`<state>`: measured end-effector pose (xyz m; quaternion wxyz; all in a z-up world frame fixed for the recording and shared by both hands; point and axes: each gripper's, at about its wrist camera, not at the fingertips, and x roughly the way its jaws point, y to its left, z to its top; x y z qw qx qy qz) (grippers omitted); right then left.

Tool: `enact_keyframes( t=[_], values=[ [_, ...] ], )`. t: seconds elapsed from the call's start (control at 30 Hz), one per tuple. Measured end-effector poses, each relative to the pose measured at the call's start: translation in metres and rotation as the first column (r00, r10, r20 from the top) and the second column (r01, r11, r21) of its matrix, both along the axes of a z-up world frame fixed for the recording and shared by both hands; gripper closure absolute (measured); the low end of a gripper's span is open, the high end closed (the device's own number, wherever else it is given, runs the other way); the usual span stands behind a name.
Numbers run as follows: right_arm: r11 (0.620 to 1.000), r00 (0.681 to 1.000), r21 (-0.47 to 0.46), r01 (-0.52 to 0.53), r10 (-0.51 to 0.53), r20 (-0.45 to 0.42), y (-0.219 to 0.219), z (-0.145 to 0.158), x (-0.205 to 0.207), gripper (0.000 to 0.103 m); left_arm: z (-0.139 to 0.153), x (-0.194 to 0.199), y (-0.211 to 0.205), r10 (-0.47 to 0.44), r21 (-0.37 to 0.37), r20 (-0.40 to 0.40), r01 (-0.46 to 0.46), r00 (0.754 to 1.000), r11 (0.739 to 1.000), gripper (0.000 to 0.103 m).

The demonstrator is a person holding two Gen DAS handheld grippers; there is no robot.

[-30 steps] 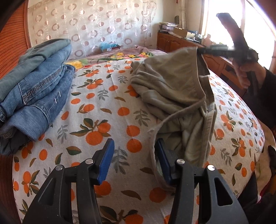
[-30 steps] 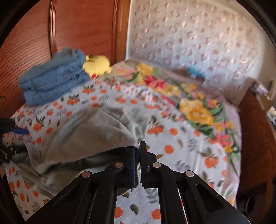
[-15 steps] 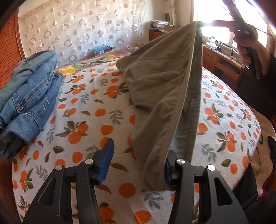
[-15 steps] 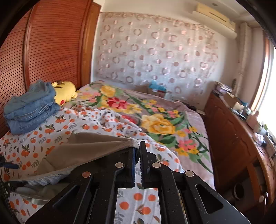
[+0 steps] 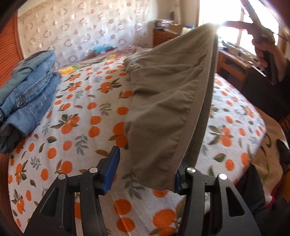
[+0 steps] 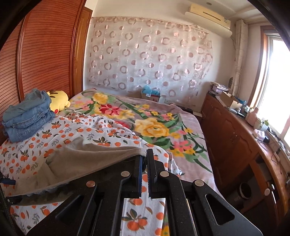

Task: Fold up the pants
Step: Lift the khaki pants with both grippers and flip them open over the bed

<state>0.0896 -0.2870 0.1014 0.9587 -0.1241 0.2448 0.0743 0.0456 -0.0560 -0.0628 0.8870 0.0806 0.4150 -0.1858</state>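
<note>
From the left wrist we see our left gripper [image 5: 145, 168] spread wide, the khaki pants [image 5: 168, 101] hanging between its fingers, over the bed [image 5: 76, 130] beside folded jeans [image 5: 27, 98]. From the right wrist, our right gripper [image 6: 144, 161] pinches the pants' edge; only here the wooden dresser [image 6: 233, 141] shows fully.

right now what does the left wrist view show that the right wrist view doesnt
Only the left wrist view shows the open left gripper and the person's hand raising the right gripper.

Only the right wrist view shows the right gripper shut on the khaki cloth pants, the yellow plush toy, the floral blanket and the wall air conditioner.

Both show the pants, the folded blue jeans stack and the orange-print sheet.
</note>
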Motion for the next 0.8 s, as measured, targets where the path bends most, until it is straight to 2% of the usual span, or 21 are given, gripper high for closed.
enact_keyframes(
  t=[0.03,0.07,0.17,0.37,0.5,0.6,0.73,0.8],
  values=[
    [1.000,1.000,0.003,-0.005,0.005,-0.005,-0.001,0.000,0.003,0.099,0.005,-0.002,0.000,-0.016,-0.004,0.014,0.016,1.000,1.000,0.068],
    [1.000,1.000,0.006,-0.011,0.011,-0.008,-0.002,0.000,0.000,0.099,0.009,-0.002,0.000,-0.017,0.003,0.028,0.017,0.999,1.000,0.078],
    [1.000,1.000,0.018,-0.025,0.026,-0.013,-0.009,0.003,0.002,0.099,0.035,0.011,0.009,-0.001,0.017,0.091,-0.001,0.996,1.000,0.088],
    [0.997,1.000,0.069,-0.025,0.025,0.006,-0.018,0.027,0.038,0.099,0.112,0.079,0.033,0.018,0.062,0.231,-0.034,0.973,0.998,0.097],
    [0.996,1.000,0.093,-0.014,0.012,0.025,-0.011,0.048,0.079,0.099,0.169,0.134,0.036,0.028,0.121,0.326,-0.072,0.945,0.990,0.098],
    [0.994,0.998,0.109,-0.003,-0.005,0.067,-0.006,0.069,0.109,0.099,0.209,0.174,0.043,0.060,0.116,0.366,-0.110,0.929,0.987,0.098],
    [0.988,0.991,0.155,-0.010,-0.011,0.135,-0.004,0.093,0.129,0.099,0.260,0.205,0.055,0.099,0.097,0.461,-0.161,0.882,0.982,0.098],
    [0.983,0.983,0.180,-0.029,-0.005,0.182,-0.005,0.101,0.128,0.099,0.268,0.208,0.057,0.107,0.098,0.491,-0.176,0.865,0.979,0.098]
  ],
)
